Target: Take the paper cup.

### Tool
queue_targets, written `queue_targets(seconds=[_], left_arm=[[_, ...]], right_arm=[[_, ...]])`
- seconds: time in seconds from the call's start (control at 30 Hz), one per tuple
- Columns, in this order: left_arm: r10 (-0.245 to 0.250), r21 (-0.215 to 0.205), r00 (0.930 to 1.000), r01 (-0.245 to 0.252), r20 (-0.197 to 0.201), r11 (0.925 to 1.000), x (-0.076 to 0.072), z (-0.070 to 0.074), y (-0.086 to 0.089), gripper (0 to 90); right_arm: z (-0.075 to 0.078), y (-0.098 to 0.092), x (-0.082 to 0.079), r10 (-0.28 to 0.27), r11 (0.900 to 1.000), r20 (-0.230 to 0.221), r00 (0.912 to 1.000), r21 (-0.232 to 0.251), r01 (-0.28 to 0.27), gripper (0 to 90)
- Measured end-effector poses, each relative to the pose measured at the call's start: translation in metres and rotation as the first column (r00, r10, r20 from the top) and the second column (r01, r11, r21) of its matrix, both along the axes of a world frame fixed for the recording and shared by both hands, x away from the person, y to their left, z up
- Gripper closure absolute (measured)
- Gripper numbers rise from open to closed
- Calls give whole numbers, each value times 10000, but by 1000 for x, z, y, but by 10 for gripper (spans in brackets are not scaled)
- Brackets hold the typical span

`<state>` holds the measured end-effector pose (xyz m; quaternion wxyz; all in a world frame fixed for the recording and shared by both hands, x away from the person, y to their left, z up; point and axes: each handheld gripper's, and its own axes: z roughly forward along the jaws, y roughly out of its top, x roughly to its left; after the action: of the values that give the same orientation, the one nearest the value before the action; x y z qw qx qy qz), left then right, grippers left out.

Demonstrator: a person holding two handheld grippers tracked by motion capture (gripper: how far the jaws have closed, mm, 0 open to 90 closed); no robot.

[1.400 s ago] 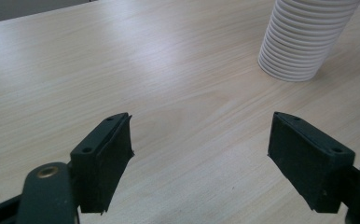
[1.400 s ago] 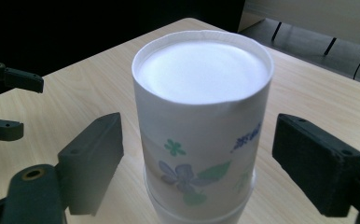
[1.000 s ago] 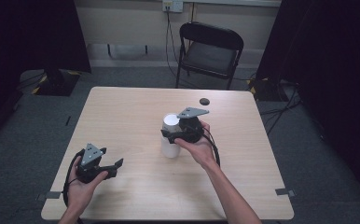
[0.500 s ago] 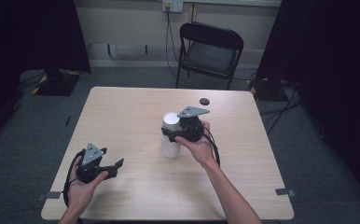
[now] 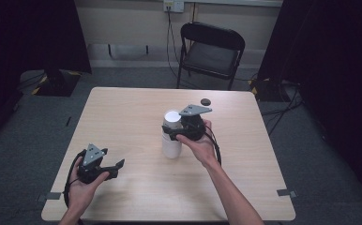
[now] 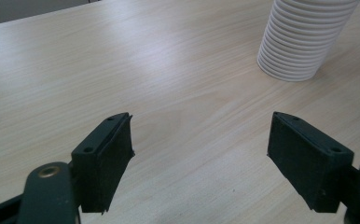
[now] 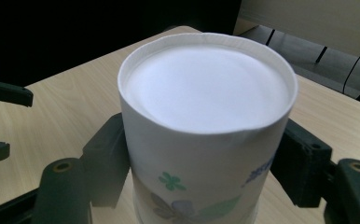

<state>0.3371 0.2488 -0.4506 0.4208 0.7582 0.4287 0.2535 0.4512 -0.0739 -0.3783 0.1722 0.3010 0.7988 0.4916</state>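
We hold a pair of tongs in each hand over the tabletop [image 5: 123, 108]. The right tongs [image 5: 170, 133] stand around the top cup [image 7: 206, 121] of a stack of paper cups [image 5: 171, 140], which rests upside down near the middle of the tabletop. In the right gripper view the two black pads sit on both sides of the cup wall, touching it just under the closed white bottom that faces up. The jaws have just been closing on this cup and now stay at a middle width, because the cup itself keeps them apart. We judge this as a grip high on the cup, so that the top cup can be lifted off the others without pressing the thin paper too much.

The left tongs [image 5: 119, 165] rest low at the near left, well apart from the stack. Their jaws are wide open and hold nothing; in the left gripper view we see bare wood between the pads and the ribbed rims of the stack [image 6: 304, 37] farther off. We think the left hand waits there, ready to hold the rest of the stack down.

A small dark round thing [image 5: 206, 101] lies at the far right, and a black chair [image 5: 210, 49] stands behind the tabletop.
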Motion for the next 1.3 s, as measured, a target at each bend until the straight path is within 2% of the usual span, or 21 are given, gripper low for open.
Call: queue_targets(seconds=[0.37,0.43,0.5,0.53,0.6,0.8,0.93,1.03,1.1,1.3], left_arm=[[-169,242,9998,170,-69,9996,0,-1,-3,212],[21,284,10000,-24,78,9996,-1,-1,-4,191],[38,143,9998,-41,204,9999,0,0,-3,189],[32,39,9999,-33,117,10000,-1,1,-3,187],[130,81,9998,-131,147,9999,-1,2,-3,187],[-137,-115,9999,135,-99,9998,-1,3,-5,183],[-303,-266,9995,300,-114,9992,-1,4,-8,184],[-487,-248,9988,485,-76,9985,0,5,-9,186],[-717,-25,9974,717,-84,9974,0,4,-11,186],[-902,-24,9959,902,-15,9959,-1,2,-16,186]], right_arm=[[6,1,1,12,9999,33,10000,132,-12,292],[9,0,1,5,9997,93,10000,248,-7,294],[11,-1,0,2,9996,130,9999,290,-6,294],[12,-1,0,11,9996,129,9999,290,-15,294],[12,-2,0,-17,9993,148,9999,364,11,294],[16,-4,-1,-17,9990,201,9998,457,8,295],[22,-6,-1,4,9986,300,9996,531,-20,295],[26,-6,-1,-9,9985,373,9993,542,-11,295],[28,-7,-2,-34,9984,393,9992,568,11,295],[35,-11,-3,-111,9962,439,9990,868,72,295]])
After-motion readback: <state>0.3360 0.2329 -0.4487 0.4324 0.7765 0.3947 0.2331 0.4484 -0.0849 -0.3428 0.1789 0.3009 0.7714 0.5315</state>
